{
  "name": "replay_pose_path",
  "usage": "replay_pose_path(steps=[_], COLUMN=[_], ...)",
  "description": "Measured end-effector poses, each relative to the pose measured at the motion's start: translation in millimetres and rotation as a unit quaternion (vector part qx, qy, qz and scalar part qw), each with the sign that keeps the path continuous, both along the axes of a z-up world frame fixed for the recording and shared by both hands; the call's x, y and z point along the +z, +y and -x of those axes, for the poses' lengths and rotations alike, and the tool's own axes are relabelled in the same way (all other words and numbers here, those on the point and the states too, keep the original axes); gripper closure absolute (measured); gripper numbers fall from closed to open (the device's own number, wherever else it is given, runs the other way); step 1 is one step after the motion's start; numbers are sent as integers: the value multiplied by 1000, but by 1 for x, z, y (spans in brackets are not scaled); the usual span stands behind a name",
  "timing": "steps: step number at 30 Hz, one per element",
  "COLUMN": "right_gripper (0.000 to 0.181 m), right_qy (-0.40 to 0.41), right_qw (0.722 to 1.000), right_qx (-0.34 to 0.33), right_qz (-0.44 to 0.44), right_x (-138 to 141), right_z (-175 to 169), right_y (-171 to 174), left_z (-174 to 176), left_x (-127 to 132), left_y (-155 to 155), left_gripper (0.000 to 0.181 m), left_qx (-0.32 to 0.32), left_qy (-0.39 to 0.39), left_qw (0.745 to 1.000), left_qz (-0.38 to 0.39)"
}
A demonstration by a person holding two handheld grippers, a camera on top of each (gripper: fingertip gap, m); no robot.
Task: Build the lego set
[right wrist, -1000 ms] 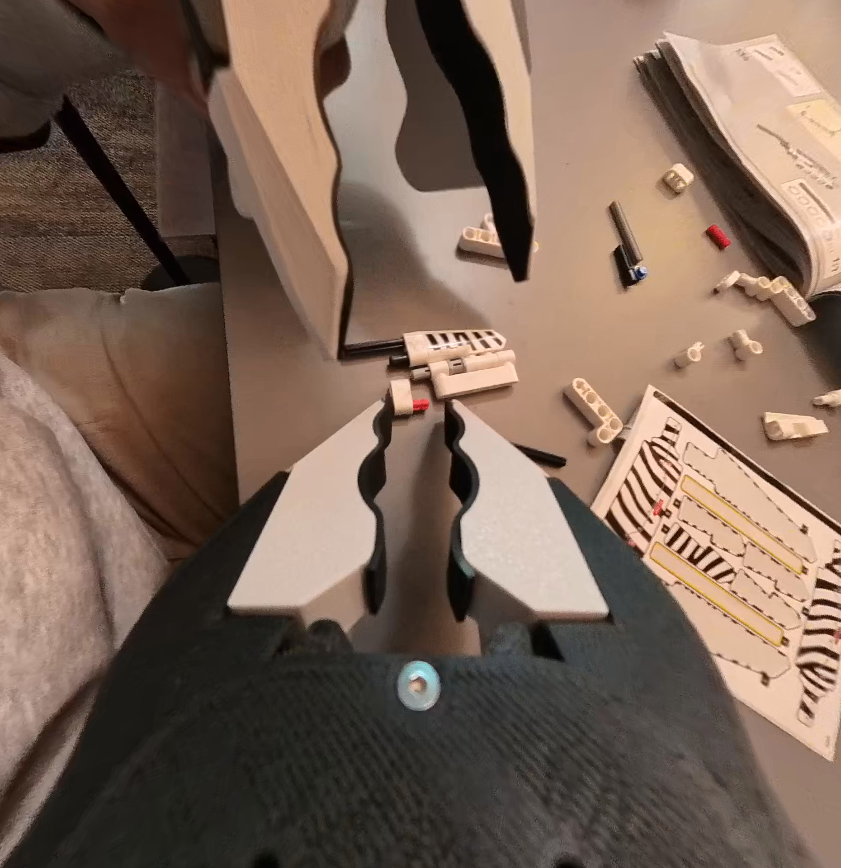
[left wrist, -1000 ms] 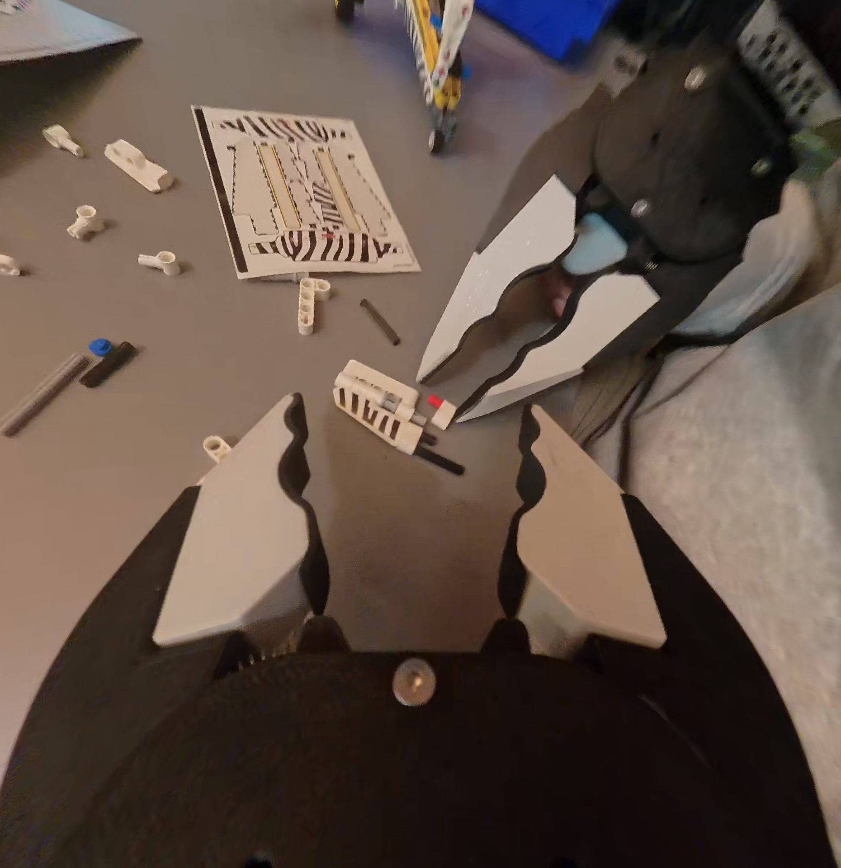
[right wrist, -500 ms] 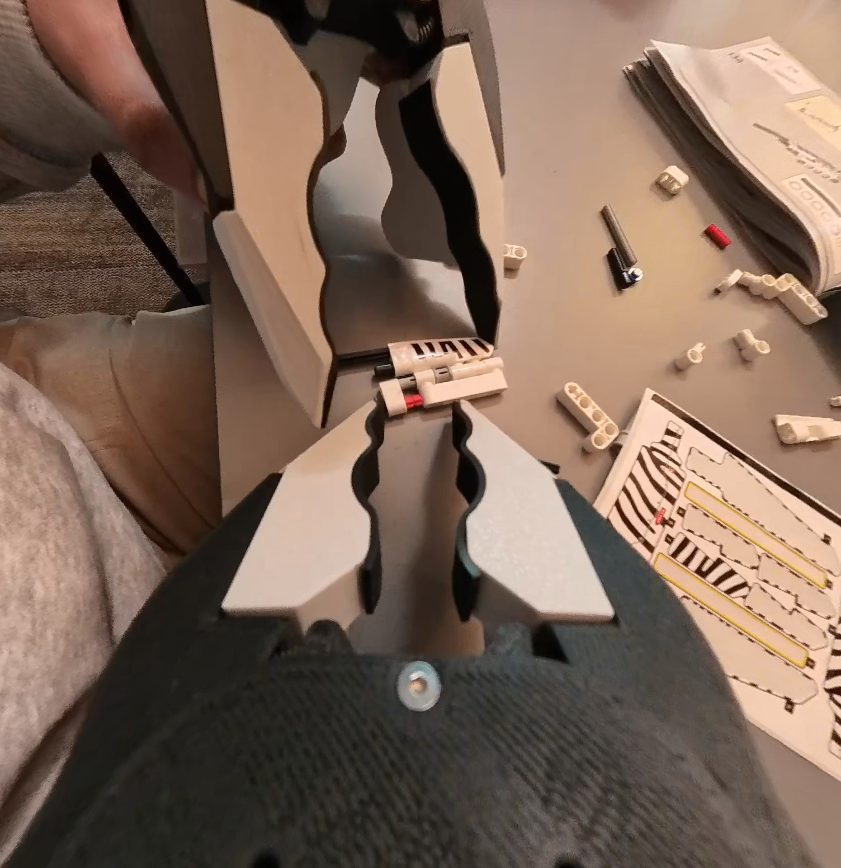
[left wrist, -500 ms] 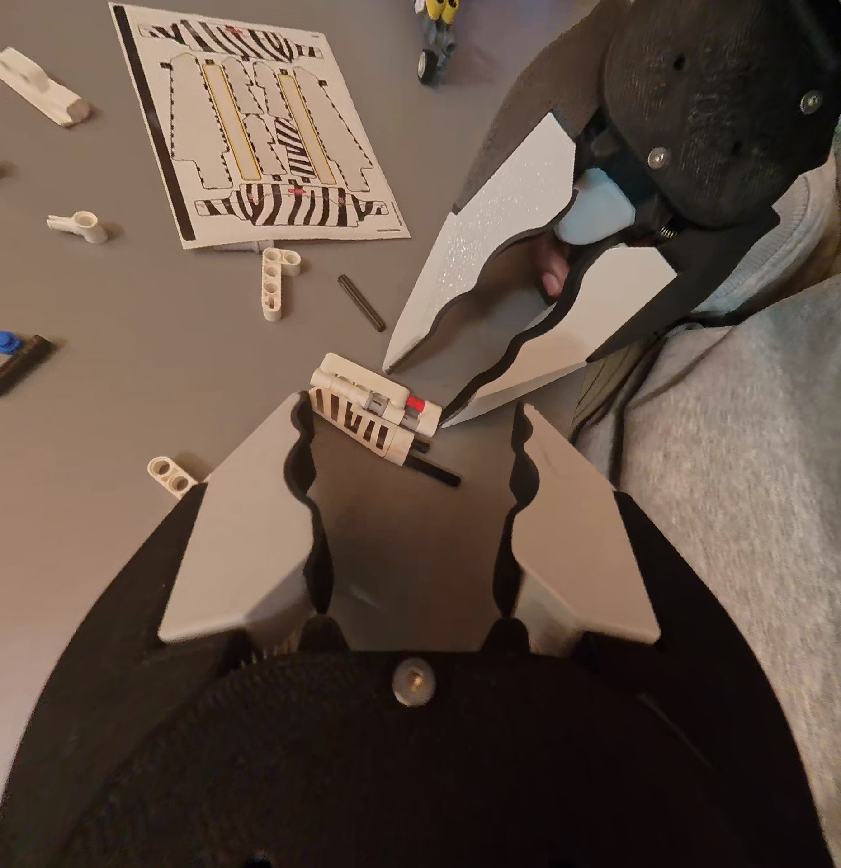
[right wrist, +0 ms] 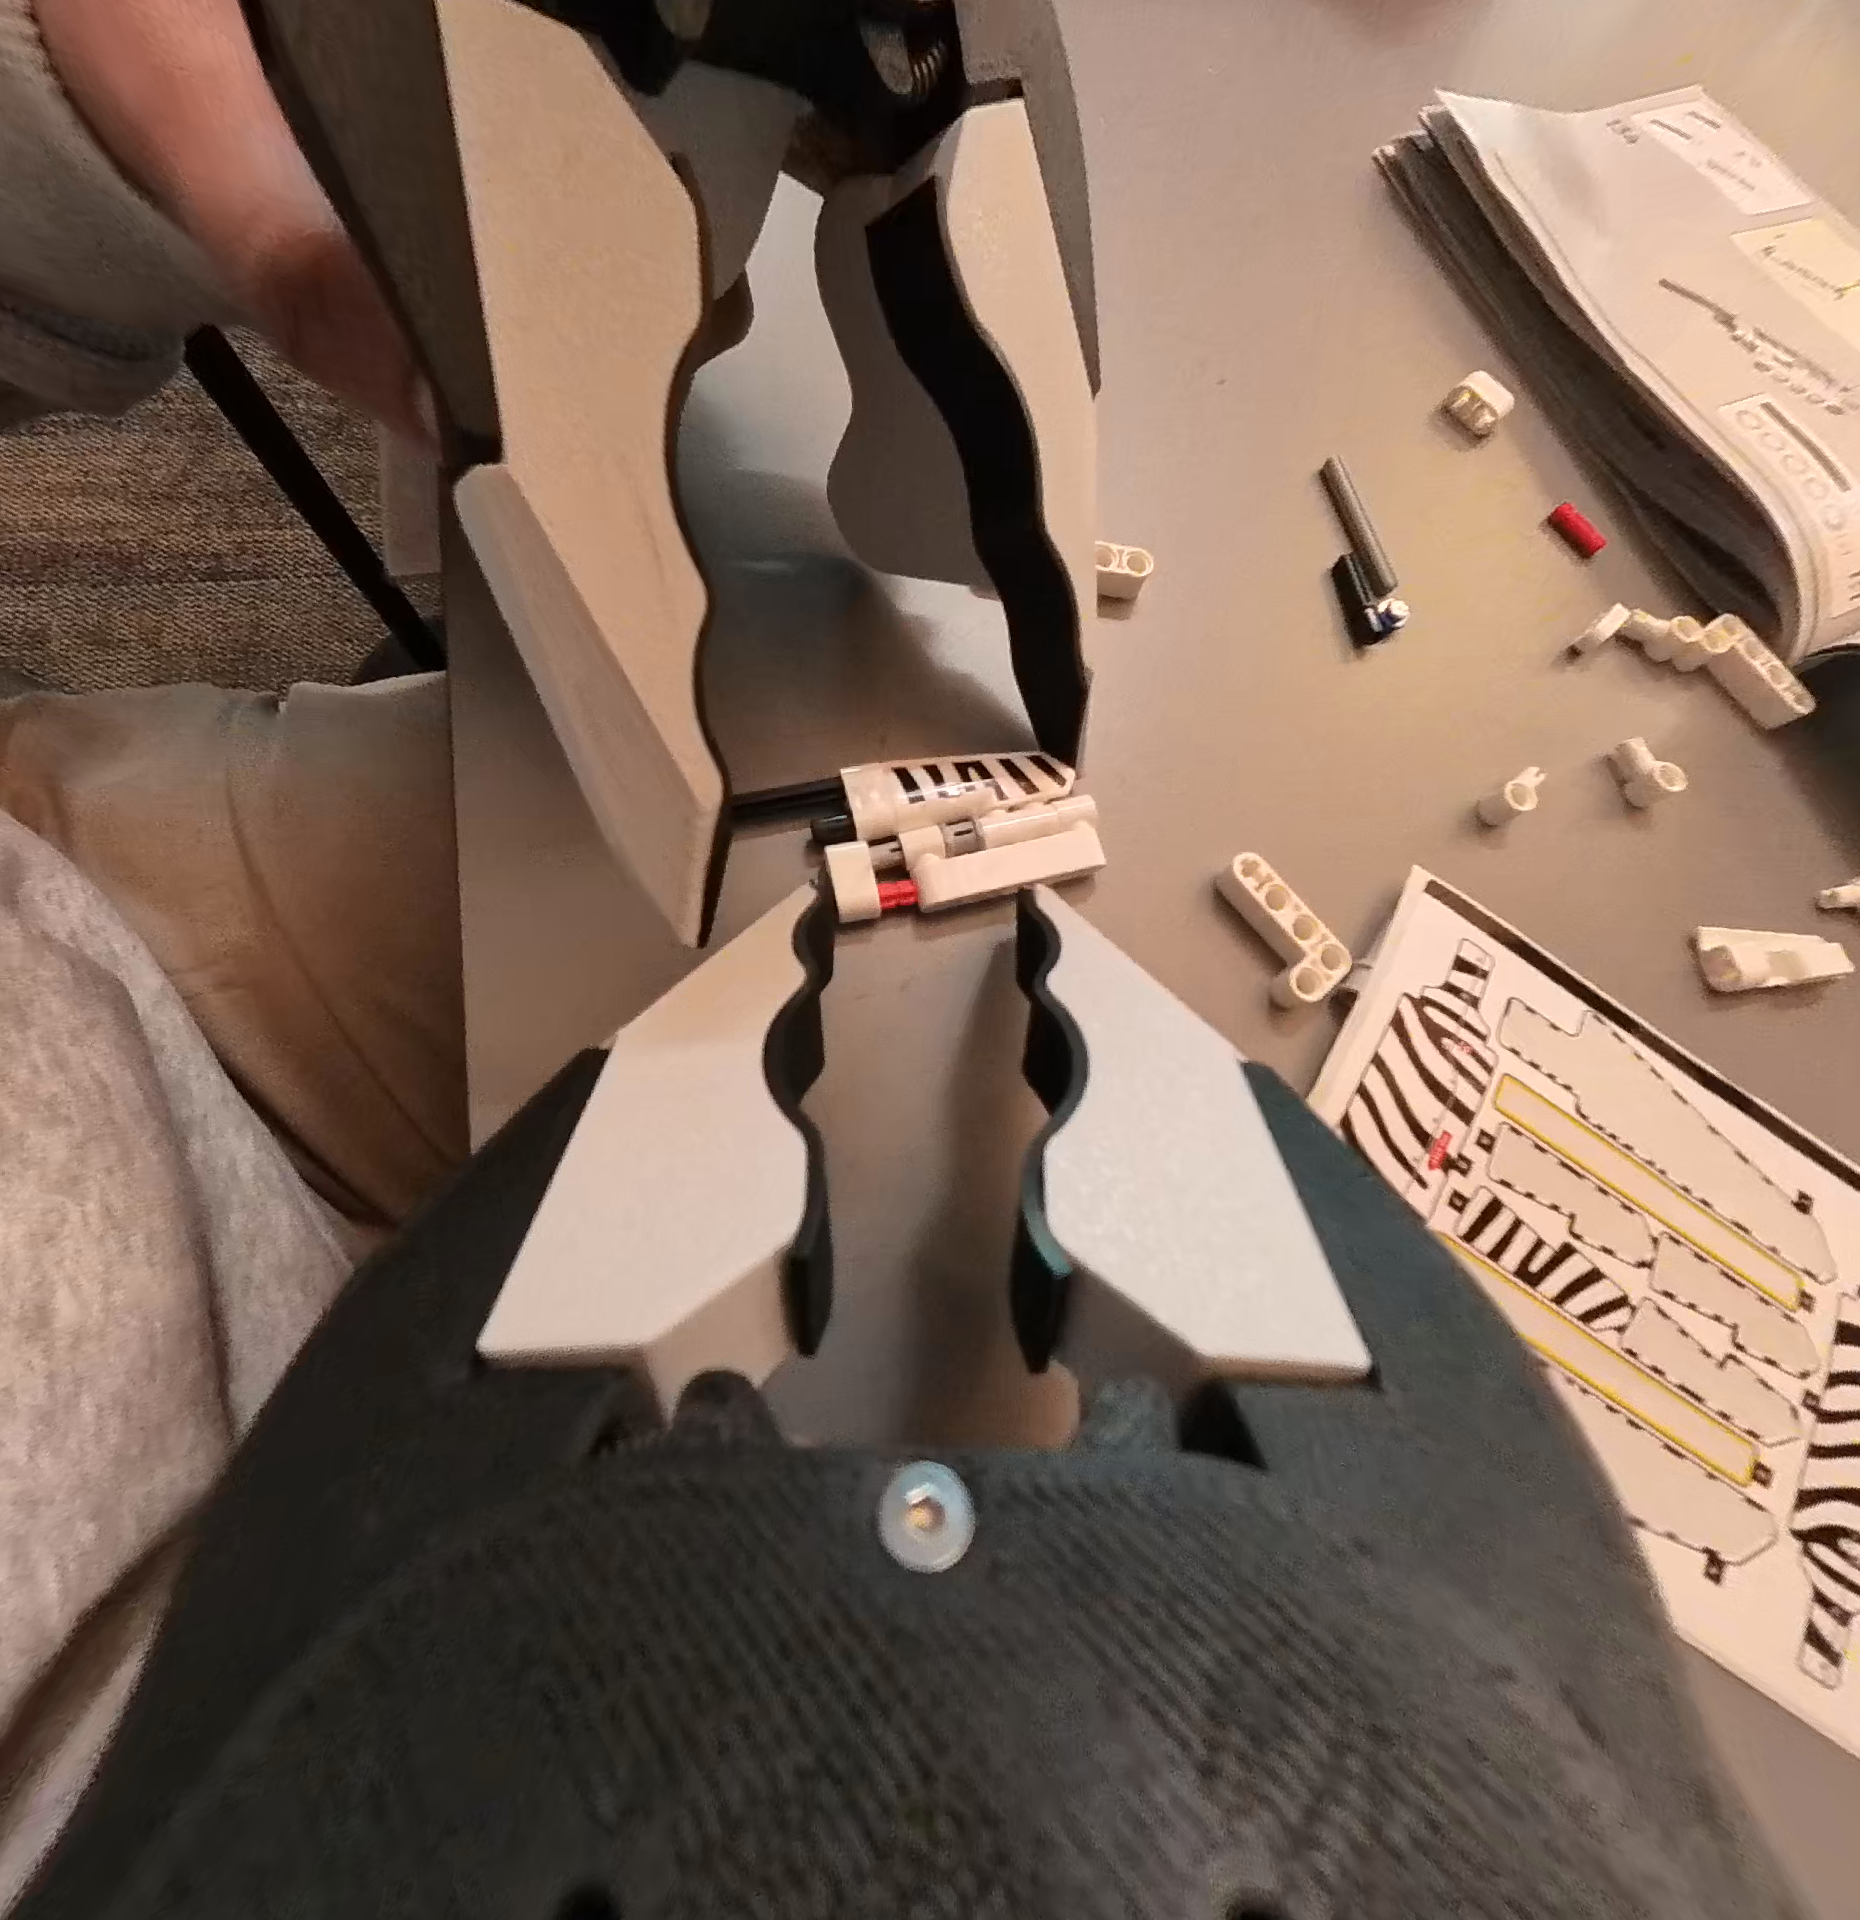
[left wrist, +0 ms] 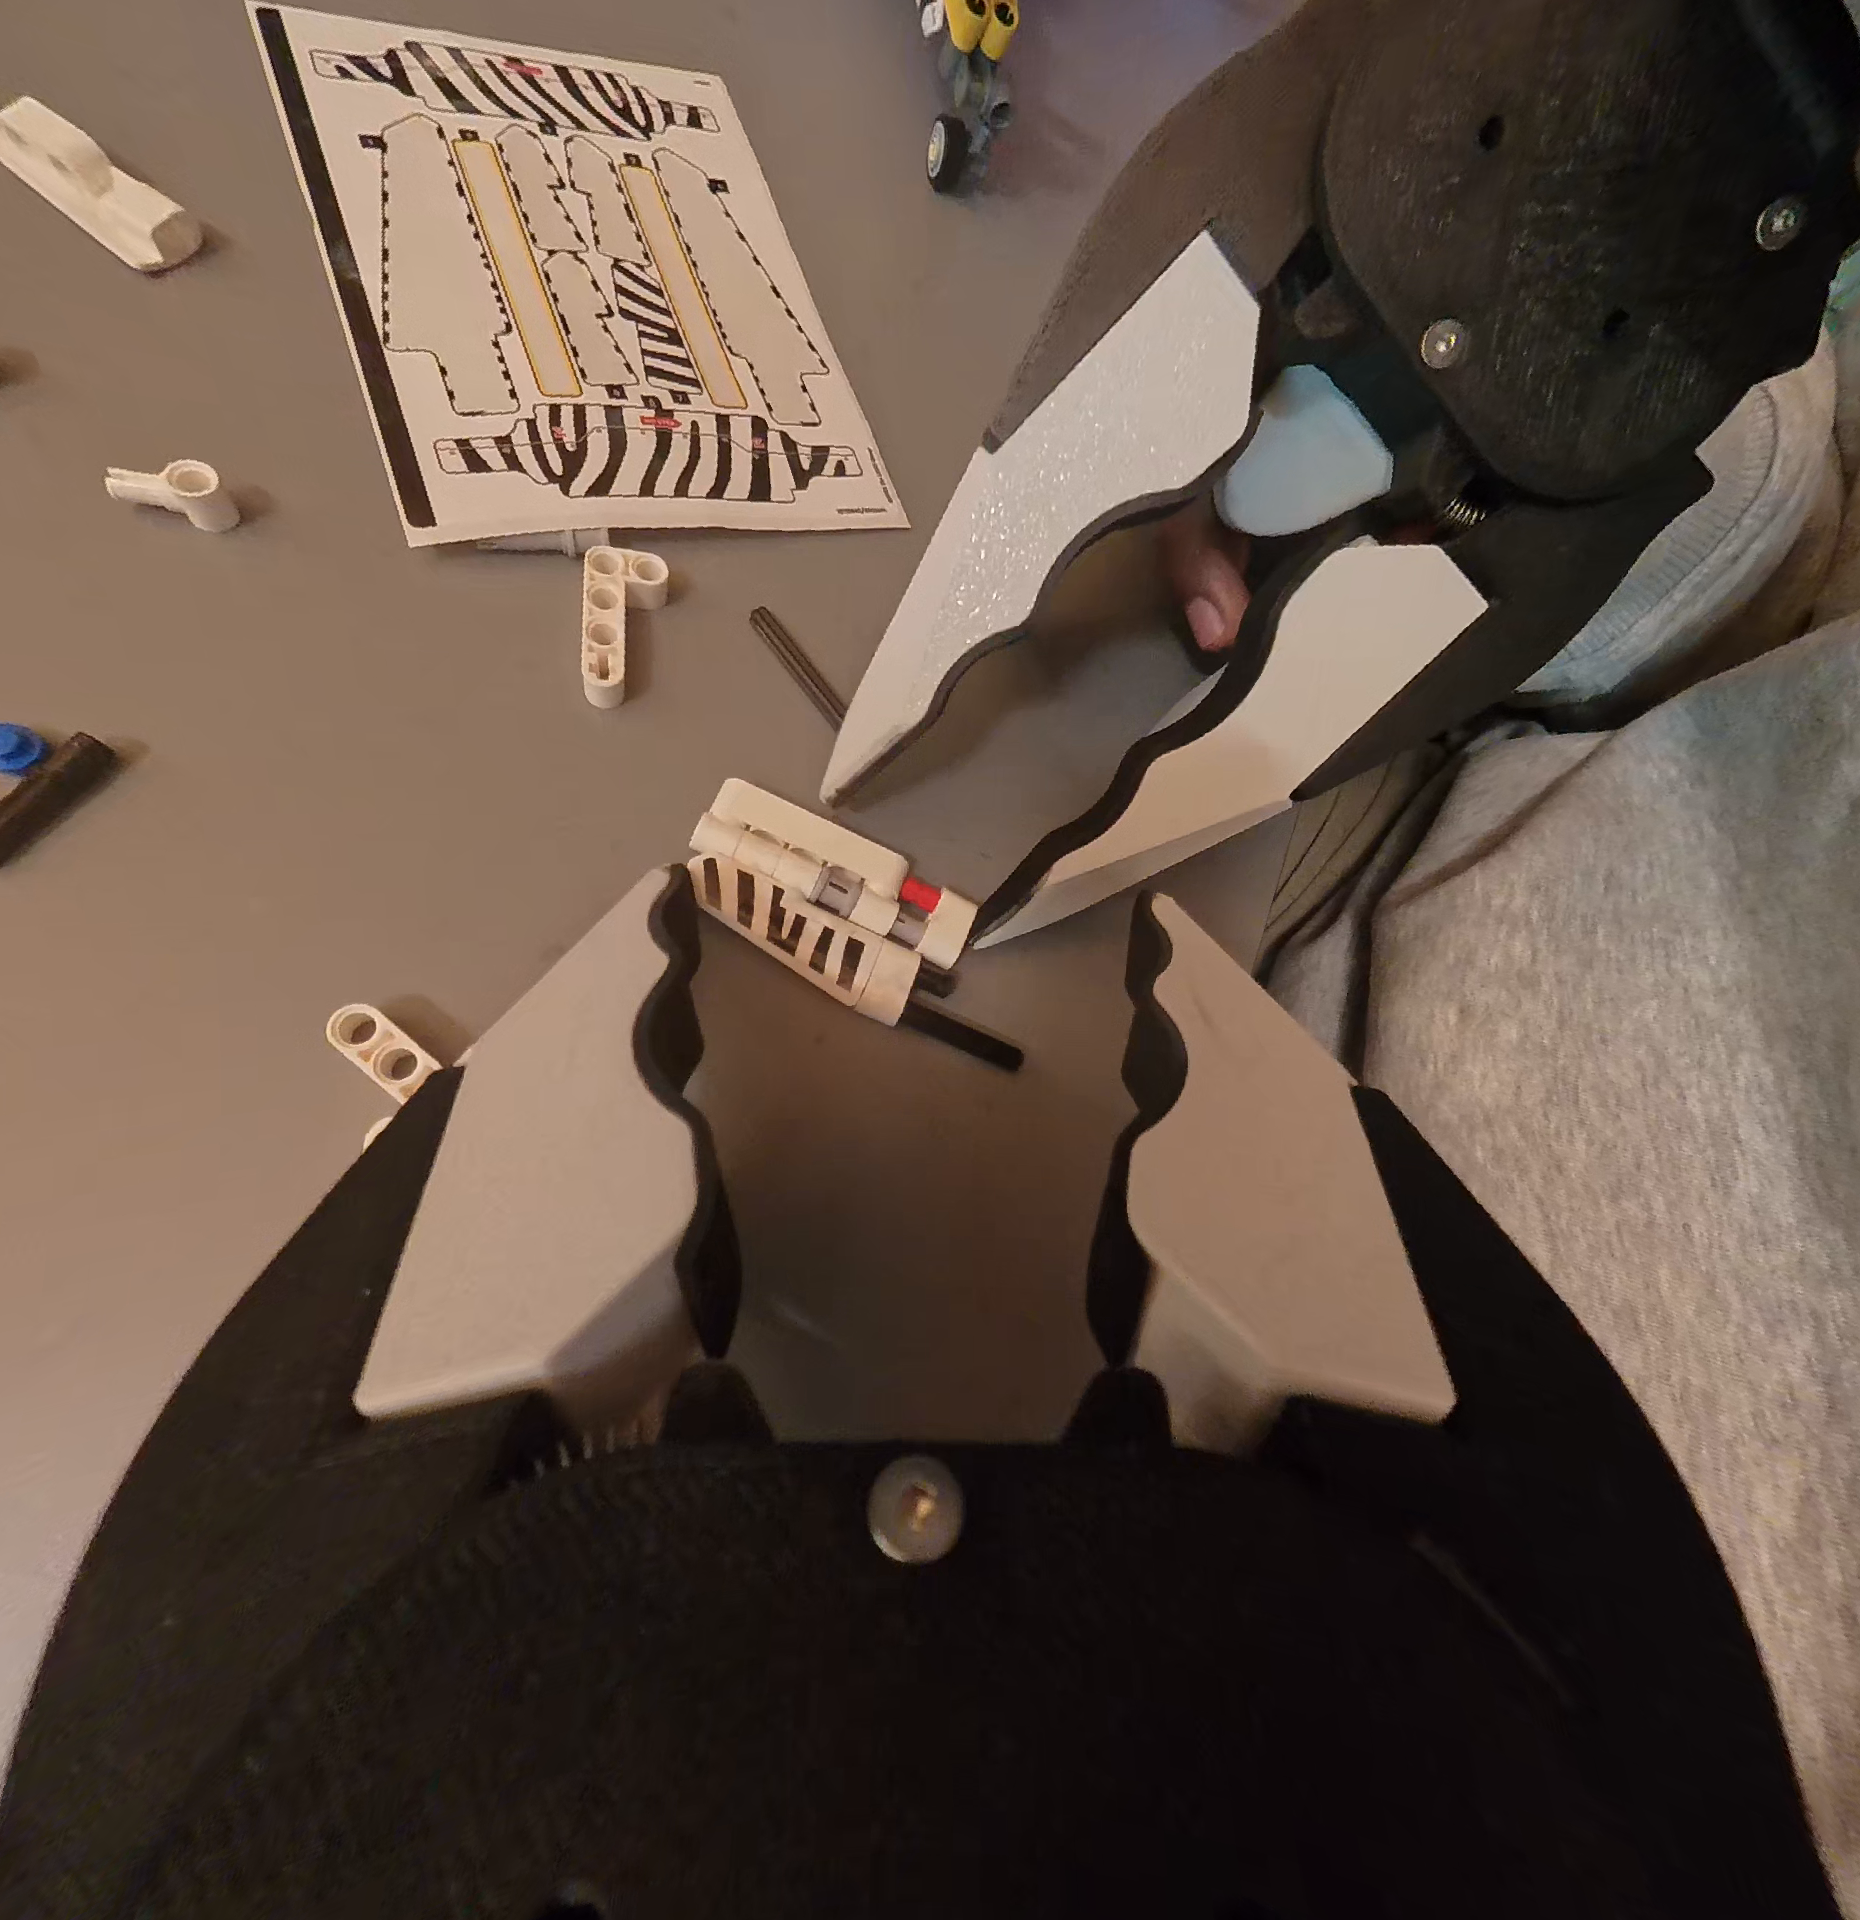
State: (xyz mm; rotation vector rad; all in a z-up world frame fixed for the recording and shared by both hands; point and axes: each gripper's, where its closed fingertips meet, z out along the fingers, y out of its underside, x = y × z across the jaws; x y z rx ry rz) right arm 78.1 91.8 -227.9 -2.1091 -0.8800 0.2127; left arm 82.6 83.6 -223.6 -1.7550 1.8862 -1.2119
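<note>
A small white assembly with a zebra-striped panel, a black axle and a red pin lies on the grey table near its edge. My left gripper is open wide, its left fingertip touching the striped side. My right gripper comes in from the upper right, open, its tips at the red-pin end. In the right wrist view the assembly lies just beyond my open right gripper, with the left gripper straddling it from above. Neither gripper holds it.
A zebra sticker sheet lies beyond, with a white L-beam and a black axle in front. Loose white connectors, a booklet and a red pin lie around. A person's grey clothing borders the table edge. My left and right fingertips are right by each other.
The left gripper moved forward until its fingers flank the assembly. The right gripper pushed the loose white piece with the red pin onto the assembly's end, then opened a little wider.
</note>
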Motion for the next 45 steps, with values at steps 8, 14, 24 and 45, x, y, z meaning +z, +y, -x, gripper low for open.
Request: replay_pose_path(steps=[8,14,24,45], right_gripper=[145,148,148,142], right_qy=[2,6,6,22], right_qw=[1000,1000,1000,999], right_qx=[12,17,16,33], right_qz=[0,4,2,15], right_x=[0,0,0,0], right_z=[0,3,3,6], right_y=[1,1,0,-5], left_z=[0,0,0,2], left_x=[0,0,0,3], left_y=[0,1,1,2], left_gripper=[100,101,102,105], left_qx=[1,2,3,10], left_qy=[0,0,1,-3], left_qw=[1000,1000,1000,999], left_qz=[1,3,4,36])
